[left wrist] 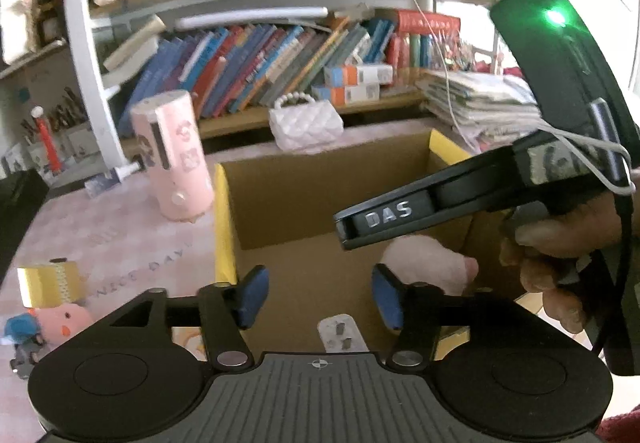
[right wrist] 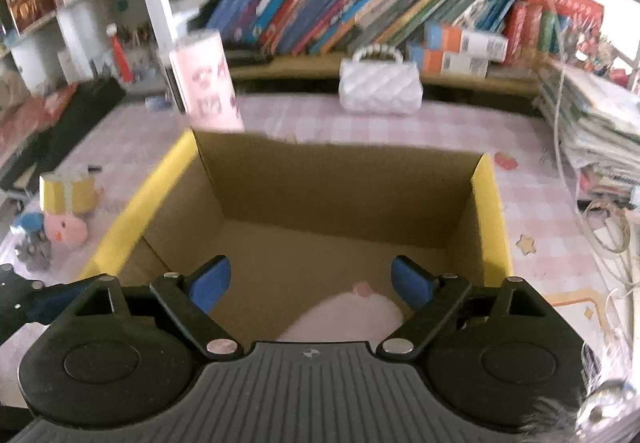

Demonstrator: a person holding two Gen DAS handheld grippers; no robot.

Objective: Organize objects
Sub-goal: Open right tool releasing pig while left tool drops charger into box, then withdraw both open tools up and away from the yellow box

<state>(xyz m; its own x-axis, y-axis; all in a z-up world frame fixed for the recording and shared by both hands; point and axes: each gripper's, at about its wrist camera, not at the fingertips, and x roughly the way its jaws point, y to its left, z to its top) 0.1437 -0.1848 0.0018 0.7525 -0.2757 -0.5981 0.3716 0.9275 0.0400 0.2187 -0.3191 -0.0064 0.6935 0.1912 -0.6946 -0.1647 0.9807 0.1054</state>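
Both tools hang over the open cardboard box point(right wrist: 340, 195), which serves as the collecting bin, so each points down into it.

Closest to the left gripper point(left wrist: 316, 293), just under its spread blue pads point(left wrist: 252, 297), lies a small white blister pack point(left wrist: 342, 333) on the box floor; nothing sits between the pads, so this tool is released and empty. Slightly ahead and to its right rests a pink plush toy point(left wrist: 428, 259), already inside the box. Above that toy reaches the right gripper point(right wrist: 310, 283), held in a hand point(left wrist: 560, 239); in its own view the jaws stand wide, with the plush just below and between them but not pressed, so it reads as let go.

Further left of the left tool, outside the box on the pink checked tablecloth point(left wrist: 120, 235), wait a gold tape roll point(left wrist: 50, 281) and a small pink chick toy point(left wrist: 66, 321), seemingly next to be sorted. Beyond stand a pink cylinder point(left wrist: 172, 159) and a white quilted purse point(left wrist: 306, 125), then the bookshelf point(left wrist: 280, 59).
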